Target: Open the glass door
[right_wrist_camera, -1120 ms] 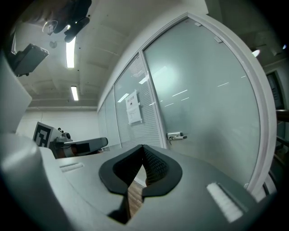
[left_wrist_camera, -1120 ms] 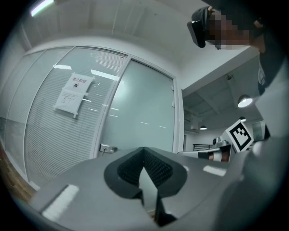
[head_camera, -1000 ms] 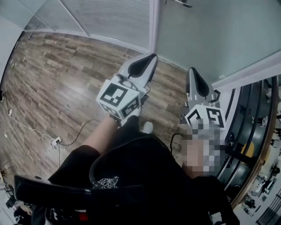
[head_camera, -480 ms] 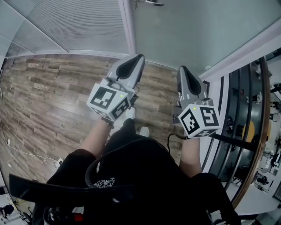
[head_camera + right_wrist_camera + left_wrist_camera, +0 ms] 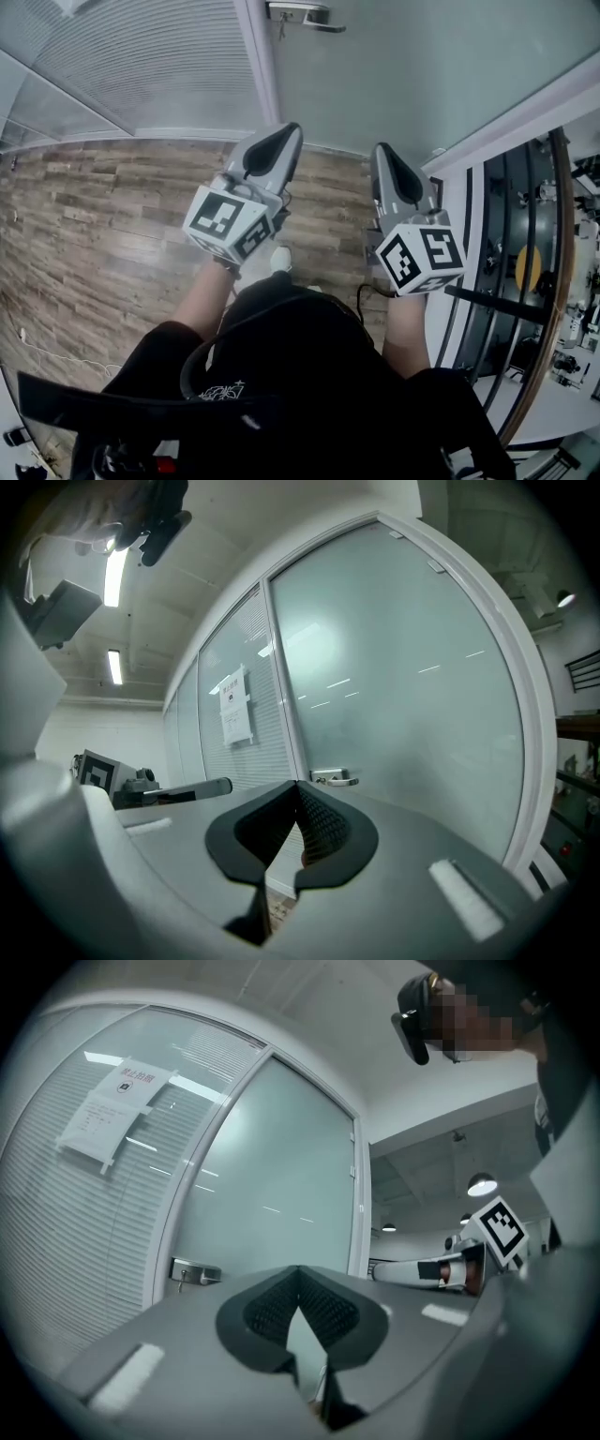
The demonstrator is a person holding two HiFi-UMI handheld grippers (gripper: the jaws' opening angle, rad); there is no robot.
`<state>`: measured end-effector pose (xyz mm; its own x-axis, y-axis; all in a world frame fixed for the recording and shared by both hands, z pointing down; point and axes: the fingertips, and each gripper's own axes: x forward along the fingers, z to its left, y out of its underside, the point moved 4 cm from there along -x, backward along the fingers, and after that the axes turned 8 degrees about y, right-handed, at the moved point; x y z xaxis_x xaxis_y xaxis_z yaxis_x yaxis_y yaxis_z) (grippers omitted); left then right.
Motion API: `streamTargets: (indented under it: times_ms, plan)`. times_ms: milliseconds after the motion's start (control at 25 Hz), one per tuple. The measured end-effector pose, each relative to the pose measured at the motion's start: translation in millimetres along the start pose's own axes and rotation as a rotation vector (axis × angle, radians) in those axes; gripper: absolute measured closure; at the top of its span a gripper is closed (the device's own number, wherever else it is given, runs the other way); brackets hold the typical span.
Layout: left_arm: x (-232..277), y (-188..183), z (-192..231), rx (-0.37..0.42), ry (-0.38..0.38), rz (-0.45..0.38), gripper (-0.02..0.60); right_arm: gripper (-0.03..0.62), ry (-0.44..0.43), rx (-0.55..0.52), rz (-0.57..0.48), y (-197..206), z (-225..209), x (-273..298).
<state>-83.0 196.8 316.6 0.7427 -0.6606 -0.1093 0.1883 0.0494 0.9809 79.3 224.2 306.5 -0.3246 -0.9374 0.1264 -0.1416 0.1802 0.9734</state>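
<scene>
The frosted glass door (image 5: 403,66) stands closed ahead of me, and its metal lever handle (image 5: 300,14) shows at the top edge of the head view. My left gripper (image 5: 289,131) and right gripper (image 5: 380,150) are side by side, both short of the door and touching nothing. The left gripper (image 5: 299,1271) is shut and empty, with the handle (image 5: 195,1272) to its left. The right gripper (image 5: 298,786) is also shut and empty, its tips just below and left of the handle (image 5: 335,779).
A white frame post (image 5: 255,66) separates the door from a glass panel with blinds (image 5: 159,66), which carries a paper notice (image 5: 117,1101). Wood flooring (image 5: 94,216) lies on the left. A white wall edge and dark shelving (image 5: 525,281) stand on the right.
Both grippers and the view have closed in on the door. The door handle has come into the head view at the top. The jaws have stayed shut.
</scene>
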Motion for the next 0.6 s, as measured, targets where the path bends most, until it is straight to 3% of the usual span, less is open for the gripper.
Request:
streamTargets:
  times_ms: [280,600]
  plan:
    - [2.7,5.0,39.4,-0.025,0.05,0.003,0.58,0.592,0.032,-0.016,-0.006,2.6,12.3,34.2]
    - [3.0,11.0,91.5,-0.07,0.051,-0.006,0.58,0.591,0.067,-0.039,0.02,10.1,27.1,67.1]
